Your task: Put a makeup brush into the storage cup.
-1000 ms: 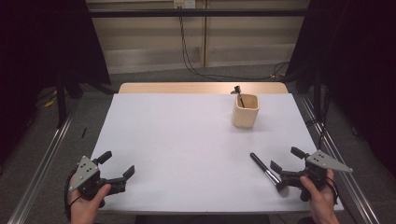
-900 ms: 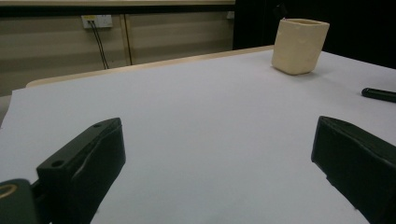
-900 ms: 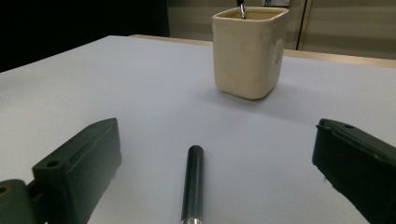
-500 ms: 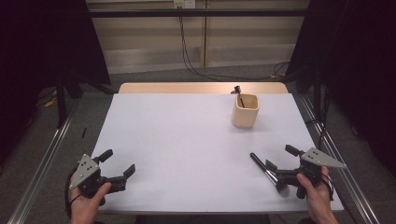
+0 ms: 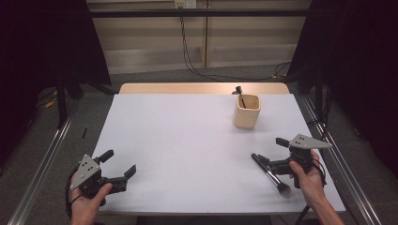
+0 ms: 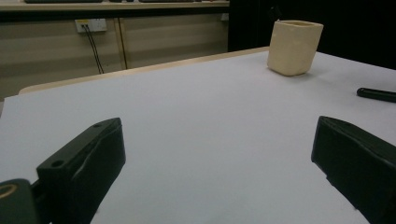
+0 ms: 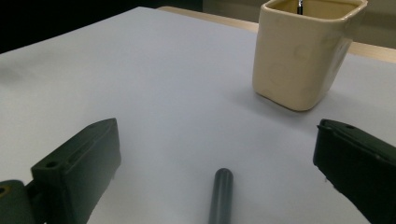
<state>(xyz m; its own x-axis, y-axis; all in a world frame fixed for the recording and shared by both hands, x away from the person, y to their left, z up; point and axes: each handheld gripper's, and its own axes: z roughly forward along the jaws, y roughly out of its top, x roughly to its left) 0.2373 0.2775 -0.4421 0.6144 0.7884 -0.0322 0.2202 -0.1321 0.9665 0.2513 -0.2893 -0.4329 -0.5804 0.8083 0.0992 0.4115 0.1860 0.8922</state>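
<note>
Brush (image 7: 221,196) cut off by the bottom edge in the right gripper view, bristle end out of frame. Just a black handle tip (image 6: 376,94) at the left gripper view's right edge. Stick-like thing in the cup (image 5: 246,111) too small to identify.

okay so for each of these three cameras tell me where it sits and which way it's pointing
High view: above the person's side, looking forward and down on the white table; both hands, left gripper and right gripper show.
Left gripper view: rides the left gripper, looking across the table at the cream cup; its open jaws show.
Right gripper view: rides the right gripper, facing the cup; jaws straddle the black brush.
All three share cup and brush.
</note>
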